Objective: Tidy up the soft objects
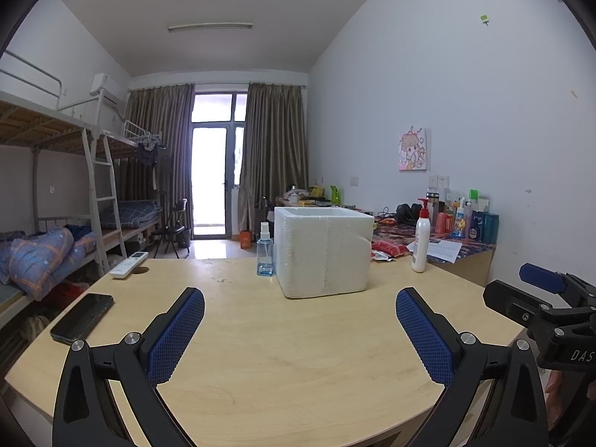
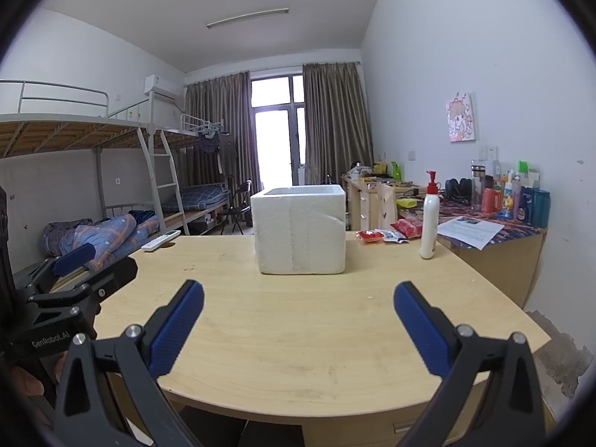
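A white foam box [image 1: 323, 250] stands open-topped on the far middle of the wooden table [image 1: 290, 354]; it also shows in the right wrist view [image 2: 300, 229]. Red soft packets [image 2: 408, 228] and a smaller red packet [image 2: 369, 236] lie right of the box, also in the left wrist view [image 1: 389, 249]. My left gripper [image 1: 300, 331] is open and empty above the near table. My right gripper [image 2: 298, 326] is open and empty, also over the near edge. Each gripper shows at the side of the other's view.
A white pump bottle [image 2: 429, 216], a clear spray bottle [image 1: 265, 250], a white remote [image 1: 128, 264] and a black phone [image 1: 82, 317] lie on the table. A cluttered side desk [image 2: 495, 238] stands right. Bunk beds [image 2: 93, 171] stand left.
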`<act>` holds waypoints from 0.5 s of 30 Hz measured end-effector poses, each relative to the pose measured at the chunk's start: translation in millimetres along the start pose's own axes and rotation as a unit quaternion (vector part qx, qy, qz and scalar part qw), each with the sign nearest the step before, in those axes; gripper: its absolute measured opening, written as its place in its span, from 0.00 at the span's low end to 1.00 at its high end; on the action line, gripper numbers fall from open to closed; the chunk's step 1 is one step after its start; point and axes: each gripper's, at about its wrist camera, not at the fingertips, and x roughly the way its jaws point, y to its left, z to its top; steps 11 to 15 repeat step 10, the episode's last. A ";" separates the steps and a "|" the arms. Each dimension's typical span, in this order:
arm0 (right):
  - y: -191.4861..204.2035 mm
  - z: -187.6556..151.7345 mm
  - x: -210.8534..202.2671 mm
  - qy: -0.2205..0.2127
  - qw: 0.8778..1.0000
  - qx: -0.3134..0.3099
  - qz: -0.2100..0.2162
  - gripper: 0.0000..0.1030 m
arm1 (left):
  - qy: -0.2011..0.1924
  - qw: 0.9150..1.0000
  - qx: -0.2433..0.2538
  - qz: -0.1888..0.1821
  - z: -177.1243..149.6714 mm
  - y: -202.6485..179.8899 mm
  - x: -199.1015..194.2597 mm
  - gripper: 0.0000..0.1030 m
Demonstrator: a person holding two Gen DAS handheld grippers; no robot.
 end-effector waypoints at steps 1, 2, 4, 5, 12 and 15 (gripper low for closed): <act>0.1 -0.1 -0.3 0.000 1.000 -0.001 0.000 1.00 | 0.000 1.000 0.001 0.000 0.0 0.4 -0.3 1.00; 0.3 0.0 -0.5 0.000 1.000 -0.001 0.001 1.00 | 0.000 1.000 0.000 -0.001 -0.2 0.8 -0.6 1.00; 0.6 0.2 -0.1 0.000 1.000 -0.001 0.000 1.00 | -0.001 1.000 -0.001 0.000 -0.4 1.8 -1.3 1.00; 0.5 0.3 -0.1 0.000 1.000 -0.001 0.001 1.00 | 0.000 1.000 -0.002 0.000 -0.5 1.8 -1.1 1.00; 1.0 0.1 -0.5 0.001 1.000 0.000 0.000 1.00 | 0.003 1.000 0.000 -0.001 -1.6 3.2 -1.0 1.00; 1.0 0.1 -0.5 0.001 1.000 0.000 0.000 1.00 | 0.003 1.000 0.000 -0.001 -1.6 3.2 -1.0 1.00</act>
